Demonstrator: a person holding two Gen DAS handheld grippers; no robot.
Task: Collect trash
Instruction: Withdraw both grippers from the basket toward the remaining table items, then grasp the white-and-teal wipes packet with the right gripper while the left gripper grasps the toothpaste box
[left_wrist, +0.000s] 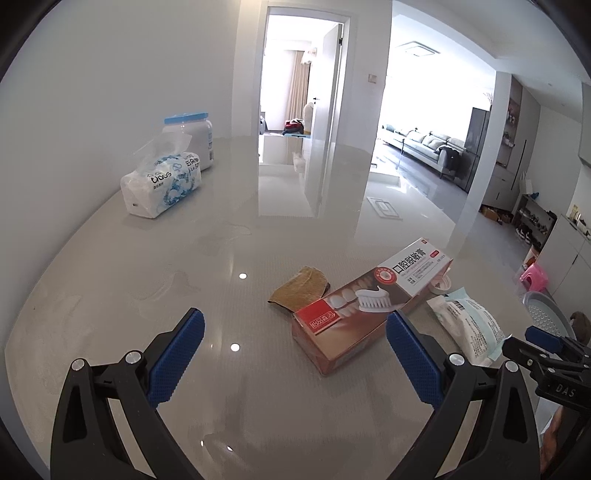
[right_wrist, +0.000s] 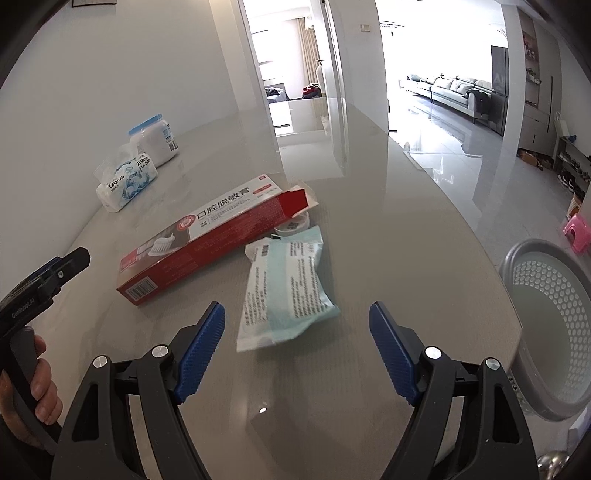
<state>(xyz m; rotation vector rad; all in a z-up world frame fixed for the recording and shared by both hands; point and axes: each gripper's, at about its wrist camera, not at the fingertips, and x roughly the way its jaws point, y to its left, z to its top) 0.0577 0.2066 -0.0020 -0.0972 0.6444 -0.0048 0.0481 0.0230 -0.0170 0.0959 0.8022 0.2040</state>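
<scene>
Both jaws spread wide and empty: the left hand-held gripper (left_wrist: 295, 332) over the table (left_wrist: 147, 258), toothpaste box (left_wrist: 369, 306) at two o'clock. The right hand-held gripper (right_wrist: 297, 325) frames a wrapper (right_wrist: 284, 288) at twelve o'clock, basket (right_wrist: 546, 317) at three.

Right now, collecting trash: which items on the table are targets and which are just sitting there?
Likely trash:
- opened toothpaste box
- crumpled teal-and-white wrapper
- brown scrap
- small white lid behind the box
- perforated grey bin beside the table, where it probably goes

Probably just lying about:
- tissue pack
- blue-lidded jar

Both look like usable supplies.
</scene>
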